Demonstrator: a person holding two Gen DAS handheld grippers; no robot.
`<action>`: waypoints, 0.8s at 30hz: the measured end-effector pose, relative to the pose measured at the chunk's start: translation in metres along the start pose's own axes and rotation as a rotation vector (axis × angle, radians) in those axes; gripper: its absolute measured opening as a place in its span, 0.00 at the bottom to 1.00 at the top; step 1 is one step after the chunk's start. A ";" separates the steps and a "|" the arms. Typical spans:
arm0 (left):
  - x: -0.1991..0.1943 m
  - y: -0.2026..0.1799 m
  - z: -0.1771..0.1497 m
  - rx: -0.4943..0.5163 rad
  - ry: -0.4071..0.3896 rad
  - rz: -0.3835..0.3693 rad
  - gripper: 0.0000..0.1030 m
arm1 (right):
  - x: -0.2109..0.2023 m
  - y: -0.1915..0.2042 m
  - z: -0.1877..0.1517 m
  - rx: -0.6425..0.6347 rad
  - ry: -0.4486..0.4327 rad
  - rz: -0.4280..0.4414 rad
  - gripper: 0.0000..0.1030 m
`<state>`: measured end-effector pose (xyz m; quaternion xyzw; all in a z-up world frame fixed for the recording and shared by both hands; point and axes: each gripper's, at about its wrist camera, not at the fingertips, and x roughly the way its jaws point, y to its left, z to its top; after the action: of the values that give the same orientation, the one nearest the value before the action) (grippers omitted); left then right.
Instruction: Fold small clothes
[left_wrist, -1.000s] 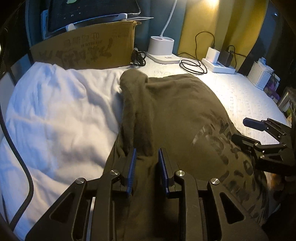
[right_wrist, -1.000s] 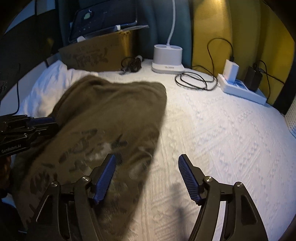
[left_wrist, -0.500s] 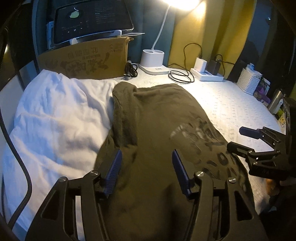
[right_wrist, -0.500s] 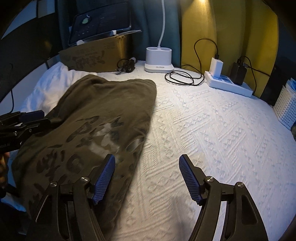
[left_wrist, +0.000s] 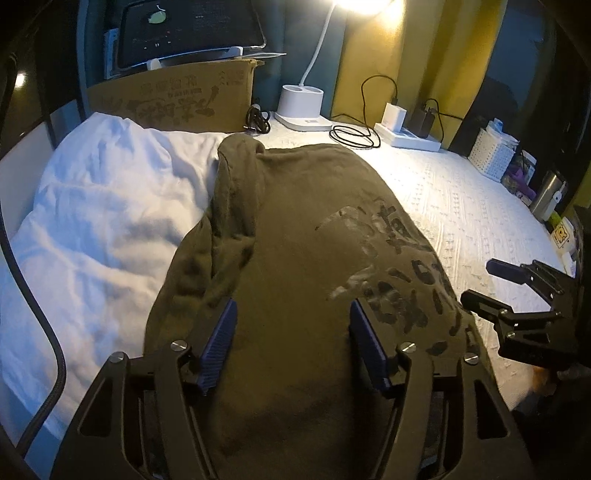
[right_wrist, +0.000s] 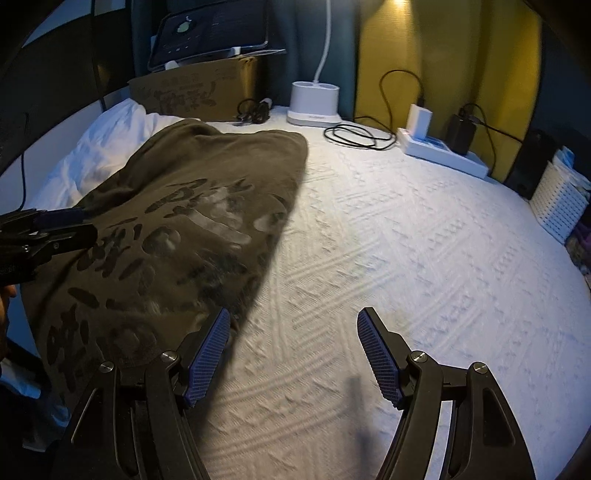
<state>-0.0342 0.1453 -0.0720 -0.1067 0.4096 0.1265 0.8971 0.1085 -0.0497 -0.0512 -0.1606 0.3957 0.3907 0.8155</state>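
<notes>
An olive-brown T-shirt with a dark print (left_wrist: 314, 236) lies spread on the white textured bed cover (left_wrist: 461, 199); its left sleeve is folded inward over the body. It also shows in the right wrist view (right_wrist: 177, 229). My left gripper (left_wrist: 293, 343) is open and empty, hovering over the shirt's near part. My right gripper (right_wrist: 295, 350) is open and empty over the bare cover, its left finger by the shirt's right edge. It also shows in the left wrist view (left_wrist: 495, 284) at the right.
A white pillow or duvet (left_wrist: 99, 206) lies left of the shirt. A cardboard box (left_wrist: 173, 99), lamp base (left_wrist: 301, 107), coiled cables (left_wrist: 354, 134) and power strip (left_wrist: 406, 134) line the back. A white basket (left_wrist: 495, 153) stands at the far right.
My left gripper let go of the folded sleeve, opened wide and drew back toward the near edge. The right gripper stayed open and shifted slightly.
</notes>
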 end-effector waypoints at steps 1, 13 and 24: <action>-0.002 -0.003 0.000 0.008 -0.002 0.002 0.64 | -0.003 -0.003 -0.003 0.005 -0.002 -0.004 0.71; -0.030 -0.055 -0.004 0.090 -0.069 -0.018 0.72 | -0.050 -0.037 -0.037 0.067 -0.041 -0.077 0.71; -0.059 -0.092 -0.006 0.127 -0.172 -0.015 0.82 | -0.102 -0.071 -0.064 0.139 -0.108 -0.166 0.71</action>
<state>-0.0471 0.0485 -0.0227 -0.0414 0.3376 0.1020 0.9348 0.0903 -0.1841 -0.0167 -0.1146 0.3629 0.3013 0.8743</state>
